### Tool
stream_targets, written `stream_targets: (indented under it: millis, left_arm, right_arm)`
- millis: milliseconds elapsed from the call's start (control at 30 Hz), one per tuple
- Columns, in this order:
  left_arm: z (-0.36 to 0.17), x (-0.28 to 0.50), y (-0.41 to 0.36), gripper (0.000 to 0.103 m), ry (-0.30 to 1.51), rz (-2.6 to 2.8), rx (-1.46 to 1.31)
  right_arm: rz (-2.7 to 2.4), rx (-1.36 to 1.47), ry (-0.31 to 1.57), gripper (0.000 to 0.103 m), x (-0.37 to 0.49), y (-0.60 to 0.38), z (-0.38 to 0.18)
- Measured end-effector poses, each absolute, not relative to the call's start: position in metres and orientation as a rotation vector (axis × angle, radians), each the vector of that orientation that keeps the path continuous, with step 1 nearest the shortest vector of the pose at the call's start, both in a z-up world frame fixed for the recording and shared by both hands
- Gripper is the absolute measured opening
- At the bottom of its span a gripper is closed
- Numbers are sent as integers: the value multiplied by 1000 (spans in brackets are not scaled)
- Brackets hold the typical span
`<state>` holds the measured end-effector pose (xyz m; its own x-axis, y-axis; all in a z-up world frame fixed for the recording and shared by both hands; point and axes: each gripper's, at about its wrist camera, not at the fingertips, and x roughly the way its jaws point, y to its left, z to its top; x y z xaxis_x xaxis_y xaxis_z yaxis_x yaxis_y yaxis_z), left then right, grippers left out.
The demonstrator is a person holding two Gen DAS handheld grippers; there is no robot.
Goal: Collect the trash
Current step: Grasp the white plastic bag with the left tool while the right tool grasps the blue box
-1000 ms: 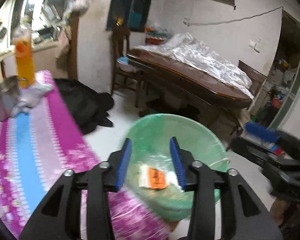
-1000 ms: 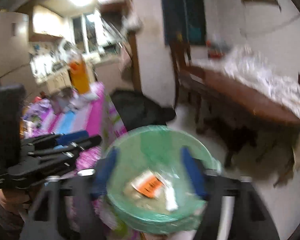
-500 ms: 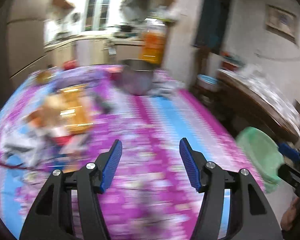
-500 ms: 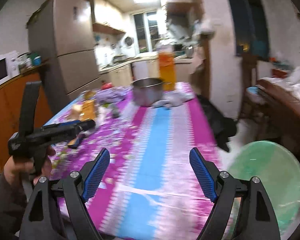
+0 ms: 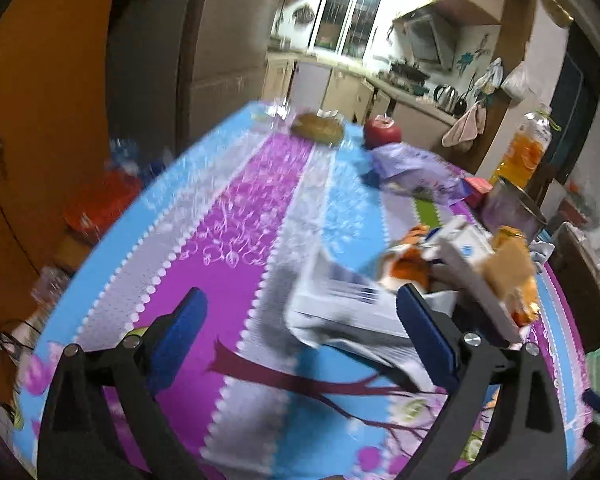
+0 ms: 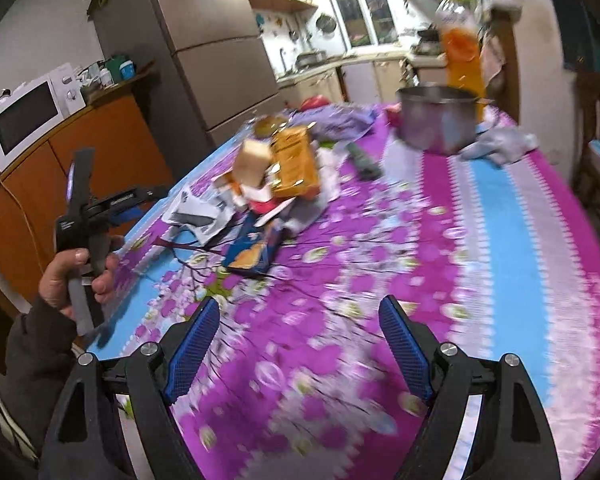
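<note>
Left gripper (image 5: 300,332): black frame, blue ribbed pads, silver screws | right gripper (image 6: 300,344): identical | sleeve (image 6: 32,344): dark, worn long

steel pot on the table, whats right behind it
In the right wrist view, a bottle of orange drink stands upright just behind the steel pot. The pot's rim covers the bottle's base, so whether they touch cannot be seen, and the pot's inside is hidden too.

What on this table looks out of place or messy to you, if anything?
A heap of torn cartons and wrappers lies scattered mid-table on the floral tablecloth, an orange box tipped askew on top. The steel pot stands upright.
</note>
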<state>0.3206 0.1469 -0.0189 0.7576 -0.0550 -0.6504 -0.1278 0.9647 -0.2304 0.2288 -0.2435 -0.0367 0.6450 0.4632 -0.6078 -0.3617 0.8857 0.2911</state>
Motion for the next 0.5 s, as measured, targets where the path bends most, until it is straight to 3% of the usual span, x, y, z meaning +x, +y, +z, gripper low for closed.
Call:
stream_targets:
  millis: [333,433,500]
  left_arm:
    - [-53,356,142,92,810,-91,-245]
    - [-54,360,138,91,814,-86,-231]
    - [-55,361,136,78,817,-105,-231]
  right_arm:
    - [518,218,859,81,314,-164,-68]
    - [468,211,884,64,334,-151,-79]
    - [441,198,875,52,339,-146,-79]
